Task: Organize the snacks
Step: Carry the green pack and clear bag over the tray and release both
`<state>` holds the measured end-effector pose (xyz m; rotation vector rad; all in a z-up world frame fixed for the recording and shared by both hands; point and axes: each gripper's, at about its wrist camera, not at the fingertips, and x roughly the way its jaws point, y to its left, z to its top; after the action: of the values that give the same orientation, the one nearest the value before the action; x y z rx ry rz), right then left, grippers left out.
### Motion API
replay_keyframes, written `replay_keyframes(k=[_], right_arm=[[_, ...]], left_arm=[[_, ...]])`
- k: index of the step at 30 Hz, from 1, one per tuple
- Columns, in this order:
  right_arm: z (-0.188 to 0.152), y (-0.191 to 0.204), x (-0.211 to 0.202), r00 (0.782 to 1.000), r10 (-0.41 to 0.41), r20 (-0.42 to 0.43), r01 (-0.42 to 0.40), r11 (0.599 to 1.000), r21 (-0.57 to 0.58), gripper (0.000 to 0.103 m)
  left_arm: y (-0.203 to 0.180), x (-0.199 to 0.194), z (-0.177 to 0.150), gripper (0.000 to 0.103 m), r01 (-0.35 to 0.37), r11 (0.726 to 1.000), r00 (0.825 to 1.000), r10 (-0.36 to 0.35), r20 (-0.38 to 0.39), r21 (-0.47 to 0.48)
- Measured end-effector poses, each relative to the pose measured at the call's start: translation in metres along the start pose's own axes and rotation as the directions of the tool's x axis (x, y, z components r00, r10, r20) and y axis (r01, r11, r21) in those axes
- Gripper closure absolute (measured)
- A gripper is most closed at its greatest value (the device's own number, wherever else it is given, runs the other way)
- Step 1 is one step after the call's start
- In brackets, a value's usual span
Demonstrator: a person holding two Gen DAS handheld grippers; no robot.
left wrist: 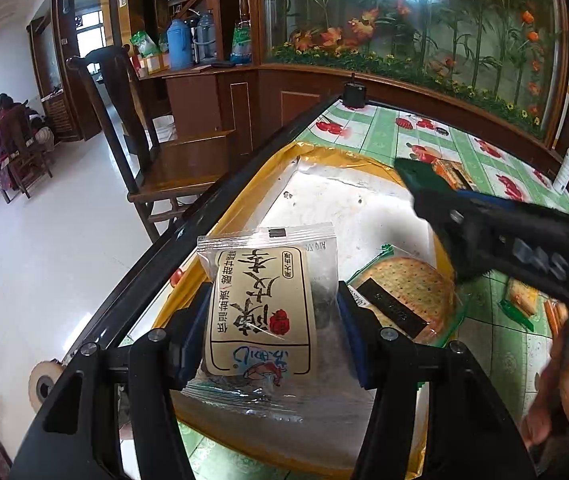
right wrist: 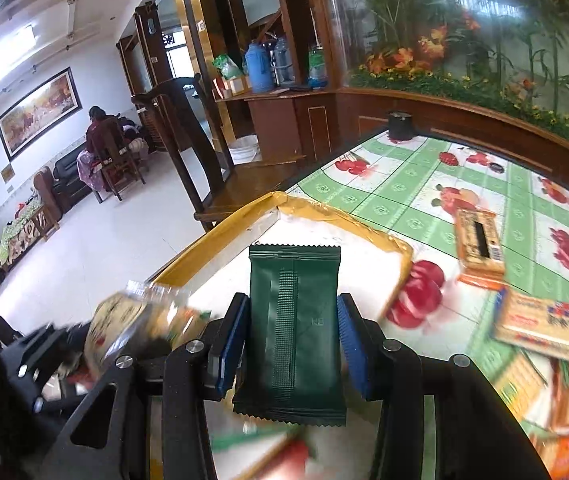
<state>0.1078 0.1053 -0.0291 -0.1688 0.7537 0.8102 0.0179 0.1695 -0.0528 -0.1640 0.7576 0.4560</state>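
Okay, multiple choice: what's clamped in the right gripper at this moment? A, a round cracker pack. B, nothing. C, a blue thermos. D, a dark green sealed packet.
D: the right gripper has its blue-padded jaws pressed against both sides of the dark green sealed packet, above the yellow-rimmed tray.

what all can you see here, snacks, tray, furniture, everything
clear snack packet: one, transparent with cream label, between the left hand-held gripper's pads, over the tray
green packet: one, dark green, clamped in the right hand-held gripper, over the tray
cracker pack: one, tan round cracker in green-edged wrap, lying in the tray
tray: one, white inside with yellow rim, at the table's near edge
loose snack packs: several, orange and tan, on the tablecloth right of the tray
tablecloth: one, green-and-white check with red fruit
dark pot: one, black, far table corner
wooden chair: one, brown, beside the table
thermos flasks: two, blue and grey, on the cabinet
left hand-held gripper: one, black, blue pads
right hand-held gripper: one, black, blue pads
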Motion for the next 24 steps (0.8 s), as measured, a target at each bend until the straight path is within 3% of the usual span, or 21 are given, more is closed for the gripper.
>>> replay_keyframes(k=[9, 24], right_arm=[[0.017, -0.004, 0.042, 0.999, -0.018, -0.038, 0.018, 1.000, -0.009, 0.058], [0.014, -0.010, 0.059, 0.998, -0.024, -0.064, 0.023, 1.000, -0.015, 0.050]], left_arm=[[-0.001, 0.011, 0.002, 0.046, -0.013, 1.000, 1.000, 0.013, -0.017, 0.011], [0.004, 0.023, -0.004, 0.044, -0.031, 1.000, 0.997, 0.031, -0.065, 0.002]])
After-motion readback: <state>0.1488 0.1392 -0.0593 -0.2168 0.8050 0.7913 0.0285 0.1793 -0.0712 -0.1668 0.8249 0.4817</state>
